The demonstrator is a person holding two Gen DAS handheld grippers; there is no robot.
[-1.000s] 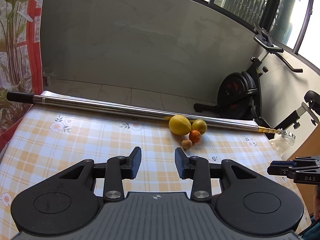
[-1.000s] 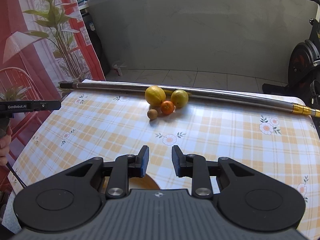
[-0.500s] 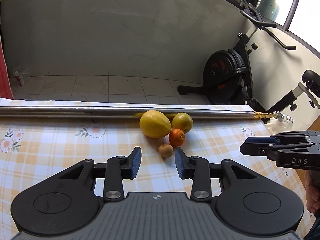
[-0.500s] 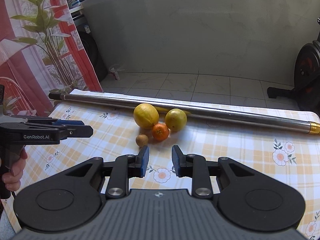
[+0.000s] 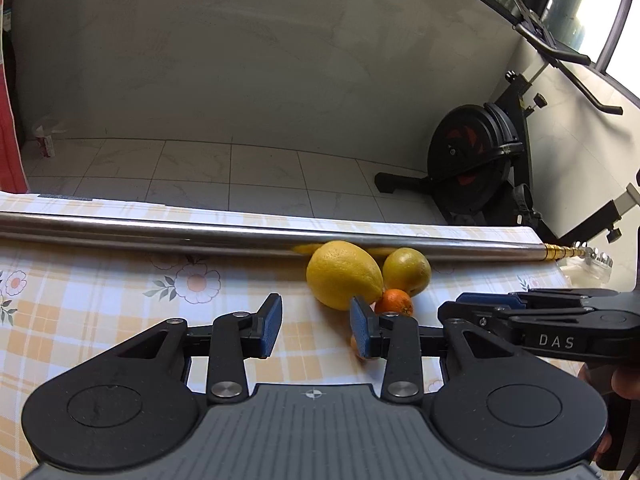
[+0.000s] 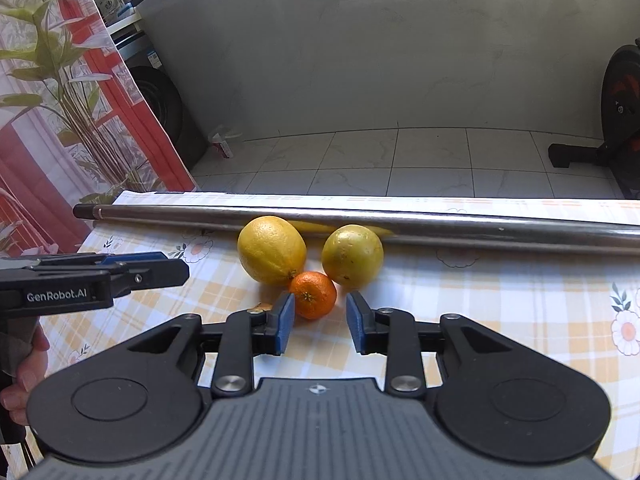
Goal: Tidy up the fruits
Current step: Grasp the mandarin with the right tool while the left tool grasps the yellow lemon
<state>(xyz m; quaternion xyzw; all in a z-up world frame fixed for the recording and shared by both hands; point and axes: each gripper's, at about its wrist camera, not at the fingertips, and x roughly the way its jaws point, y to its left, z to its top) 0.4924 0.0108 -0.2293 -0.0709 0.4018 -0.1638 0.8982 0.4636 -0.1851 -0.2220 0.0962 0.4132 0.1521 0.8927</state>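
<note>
**Presently on the table: two grippers, four fruits, one pole**

Right gripper [image 6: 320, 322]: blue-padded jaws parted, lately widening, nothing clamped. Tips just short of the small orange [image 6: 313, 294], which sits in line with the gap, untouched as far as visible. Seen from the left wrist view as a black tool [image 5: 476, 307] marked "DAS", lying just right of the fruits, with part of a hand [image 5: 624, 380] behind it.

Left gripper [image 5: 316, 326]: jaws likewise parted, lately widening, only checked cloth between them. Right pad just in front of the large lemon [image 5: 344, 274]; contact not determinable. Seen from the right wrist view as a black tool [image 6: 140, 270] marked "GenRobot.AI", to the left of the fruits, apart from them, with a hand [image 6: 28, 364] gripping its handle.

Fruits, clustered near the far edge of the table:
- Large lemon, left of the group, against the pole.
- Rounder yellow-green citrus [image 6: 352, 255], right of the lemon, also against the pole.
- Small orange, in front, nestled between the two and touching both.
- Small brown fruit [image 6: 264, 305], mostly hidden behind the gripper fingers in both views; only a sliver showing.

Metal pole [image 6: 440, 226]: lying lengthwise along the far table edge, directly behind the fruits; brass-coloured tip [image 5: 560, 251] at its right end.

Tablecloth [image 6: 500, 300]: orange-and-white check with flower prints.

Beyond the table: tiled floor [image 6: 400, 164], grey wall, exercise bike [image 5: 476, 164] at right, red patterned curtain [image 6: 60, 92] at left.
</note>
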